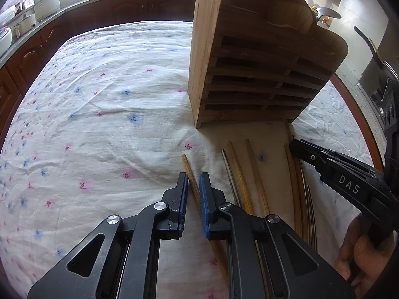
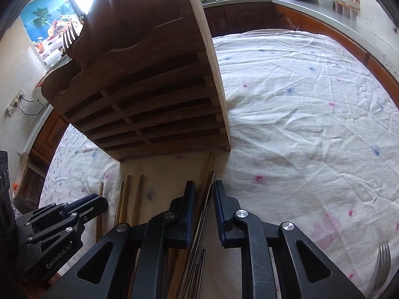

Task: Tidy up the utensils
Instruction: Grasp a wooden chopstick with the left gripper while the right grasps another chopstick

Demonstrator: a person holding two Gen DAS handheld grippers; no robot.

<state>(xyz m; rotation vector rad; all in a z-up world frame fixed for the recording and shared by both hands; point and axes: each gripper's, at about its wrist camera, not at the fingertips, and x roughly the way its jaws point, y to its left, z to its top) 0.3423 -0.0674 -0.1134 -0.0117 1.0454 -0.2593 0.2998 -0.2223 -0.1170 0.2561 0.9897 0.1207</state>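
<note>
A wooden chopstick [image 1: 187,165] lies on the floral tablecloth [image 1: 99,99], and my left gripper [image 1: 194,186] is shut on it between its blue pads. To its right lie a metal chopstick [image 1: 230,174] and more wooden ones [image 1: 256,174]. In the right wrist view my right gripper [image 2: 205,194] is shut on a metal chopstick [image 2: 210,182], with a wooden chopstick [image 2: 210,160] close beside it. Both grippers sit just in front of the slatted wooden utensil holder [image 1: 249,74] [image 2: 149,99]. The right gripper [image 1: 294,144] also shows at the right of the left wrist view.
A fork [image 2: 382,266] lies on the cloth at the lower right. Another fork [image 2: 69,37] and a spoon [image 1: 326,12] stand in the holder's top. A hand [image 1: 356,254] holds the right gripper. Kitchen counters [image 1: 74,5] ring the table.
</note>
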